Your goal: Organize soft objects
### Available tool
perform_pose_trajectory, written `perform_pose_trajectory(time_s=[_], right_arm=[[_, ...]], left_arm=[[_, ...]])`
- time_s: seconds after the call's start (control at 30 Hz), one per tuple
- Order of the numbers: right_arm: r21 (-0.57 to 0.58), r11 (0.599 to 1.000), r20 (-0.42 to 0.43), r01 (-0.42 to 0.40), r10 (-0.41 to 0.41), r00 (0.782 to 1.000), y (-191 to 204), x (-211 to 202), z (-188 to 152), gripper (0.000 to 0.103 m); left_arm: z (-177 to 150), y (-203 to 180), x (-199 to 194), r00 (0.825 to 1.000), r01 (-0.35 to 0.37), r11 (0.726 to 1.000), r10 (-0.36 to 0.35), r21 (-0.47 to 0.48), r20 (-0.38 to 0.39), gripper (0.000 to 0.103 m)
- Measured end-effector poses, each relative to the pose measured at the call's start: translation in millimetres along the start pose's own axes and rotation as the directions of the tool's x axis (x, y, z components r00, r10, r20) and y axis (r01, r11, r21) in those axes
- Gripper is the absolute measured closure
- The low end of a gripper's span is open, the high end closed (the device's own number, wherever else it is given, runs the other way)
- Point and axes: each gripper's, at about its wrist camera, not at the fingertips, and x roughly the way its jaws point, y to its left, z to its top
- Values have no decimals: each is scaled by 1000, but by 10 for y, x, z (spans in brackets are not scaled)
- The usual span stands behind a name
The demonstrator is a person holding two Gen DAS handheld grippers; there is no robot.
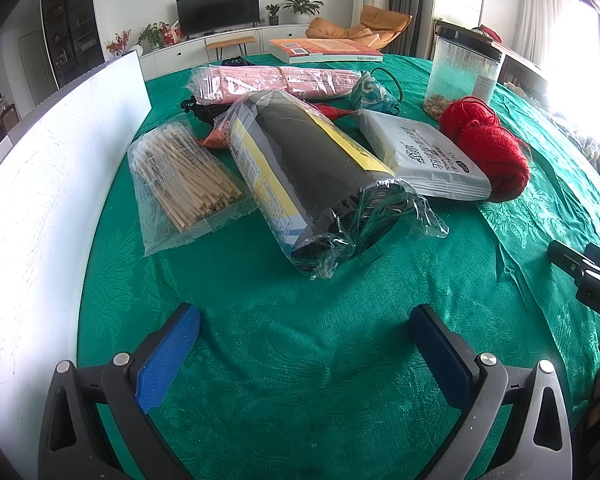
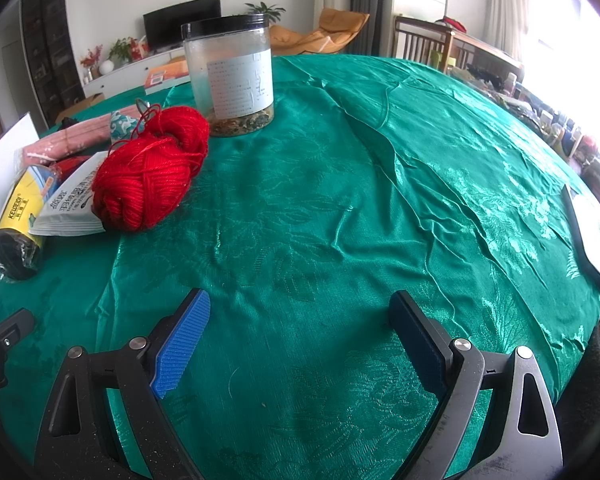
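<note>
My left gripper is open and empty above the green cloth, just short of a black roll in clear plastic. Left of the roll lies a bag of cotton swabs. Right of it lie a white tissue pack and a red yarn ball. A pink packet and a small patterned pouch lie behind. My right gripper is open and empty over bare cloth, with the red yarn ball ahead to its left, beside the tissue pack.
A white board stands along the left edge of the table. A clear jar with a black lid stands behind the yarn. A book lies at the far edge. A flat white-faced object lies at the right edge.
</note>
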Motion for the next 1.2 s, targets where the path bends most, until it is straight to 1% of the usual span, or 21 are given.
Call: perform_pose_trajectory(time_s=[0.27, 0.33, 0.37, 0.4, 0.43, 0.47, 0.5, 0.53, 0.6, 0.67, 0.7, 0.77, 0.8, 0.83, 0.87, 0.9, 0.93, 0.97, 1.07, 1.13, 1.2], right_arm=[[-1, 1000, -1, -4, 4, 1000, -6, 2, -2, 10], [-5, 999, -15, -42, 42, 999, -38, -3, 22, 10], [28, 995, -12, -98, 98, 995, -91, -28, 56, 10], [94, 976, 17, -196, 195, 981, -179, -76, 94, 10], [167, 936, 72, -310, 302, 951, -277, -136, 135, 10], [222, 892, 122, -394, 375, 919, -347, -177, 189, 10], [245, 866, 145, -436, 412, 900, -356, -188, 262, 10], [241, 854, 134, -461, 441, 887, -303, -149, 362, 10], [200, 848, 62, -491, 489, 870, -104, 20, 582, 10], [162, 863, -17, -479, 488, 873, 115, 237, 754, 13], [154, 866, -31, -475, 485, 874, 198, 325, 811, 13], [157, 849, -72, -504, 519, 852, 309, 516, 897, 13], [159, 838, -109, -522, 540, 834, 351, 605, 915, 17], [155, 836, -141, -527, 547, 825, 368, 672, 921, 29], [153, 826, -161, -542, 562, 812, 357, 692, 927, 54], [151, 825, -163, -545, 565, 809, 308, 660, 937, 54], [129, 845, -165, -519, 534, 829, 250, 603, 952, 54], [94, 874, -160, -477, 486, 859, 172, 528, 960, 54], [-2, 931, -101, -365, 363, 926, -130, 348, 1038, 54], [-28, 956, -79, -293, 290, 954, -319, 368, 1140, 54], [-4, 966, -78, -259, 258, 963, -496, 443, 1248, 54]], left_arm=[[1, -1, 0, 1000, 0, 1000, 0, 0, 0, 0], [1, -1, 0, 1000, 0, 1000, 0, 0, 0, 0], [2, -1, 1, 1000, 0, 1000, 0, 0, 0, 0], [1, -1, 0, 1000, 0, 1000, 0, 0, 0, 0], [4, -2, 2, 1000, 0, 1000, 0, 0, 0, 0], [2, -1, 1, 1000, -1, 1000, 1, 0, 0, 0], [1, -1, 1, 1000, -1, 1000, 1, 0, 0, 0], [1, 0, 1, 1000, -1, 1000, 1, 0, 0, 0], [3, 1, 3, 1000, 0, 1000, 0, 0, 0, 0], [1, 0, 1, 1000, -1, 1000, 1, 0, 0, 0], [1, 0, 1, 1000, -1, 1000, 1, 0, 0, 0], [4, 0, 3, 1000, -1, 1000, 1, 1, -1, 0], [8, 1, 6, 1000, 0, 1000, 0, 3, -2, 0], [11, 2, 6, 1000, 4, 1000, -4, 9, -6, 0], [21, 9, 3, 1000, 16, 1000, -16, 19, -22, 0], [33, 30, -12, 999, 32, 999, -32, 13, -37, 1], [43, 71, -53, 997, 62, 998, -63, -12, -38, 1], [67, 127, -123, 995, 99, 994, -100, -54, -20, 1], [292, 275, -270, 984, 179, 968, -173, -174, 54, 1], [556, 322, -194, 981, 193, 952, -191, -236, 31, 1], [809, 318, -33, 983, 168, 944, -183, -282, -26, 1]])
